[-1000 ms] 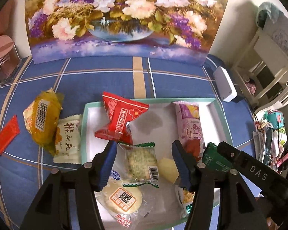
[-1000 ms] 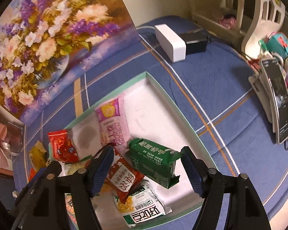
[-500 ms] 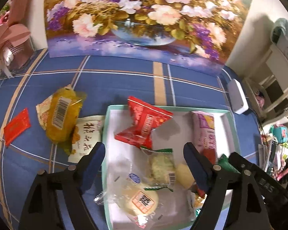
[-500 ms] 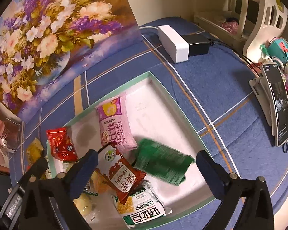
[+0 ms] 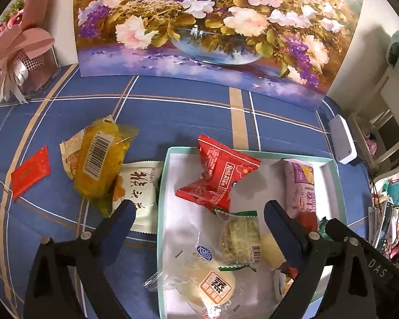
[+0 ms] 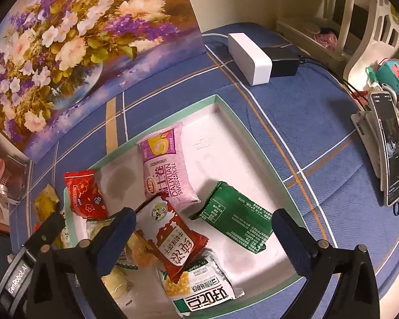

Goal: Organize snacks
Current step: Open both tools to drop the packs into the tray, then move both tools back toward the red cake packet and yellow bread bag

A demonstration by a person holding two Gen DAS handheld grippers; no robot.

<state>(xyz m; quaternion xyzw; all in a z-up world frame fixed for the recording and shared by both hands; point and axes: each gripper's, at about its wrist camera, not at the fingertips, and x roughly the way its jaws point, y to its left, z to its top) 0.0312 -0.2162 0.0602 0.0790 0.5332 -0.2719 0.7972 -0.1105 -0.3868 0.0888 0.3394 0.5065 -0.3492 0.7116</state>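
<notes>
While both grippers hang over it, shallow white tray w/ mint-green rim (image 6: 227,107) holds red, pink & green foil snack packs; green foil pack (image 6: 232,219) lies flat, long axis diagonal, dropped since earlier. Left gripper (image 5: 199,222) jaws just opened, nothing btwn; right gripper (image 6: 203,230) wide apart, empty
</notes>
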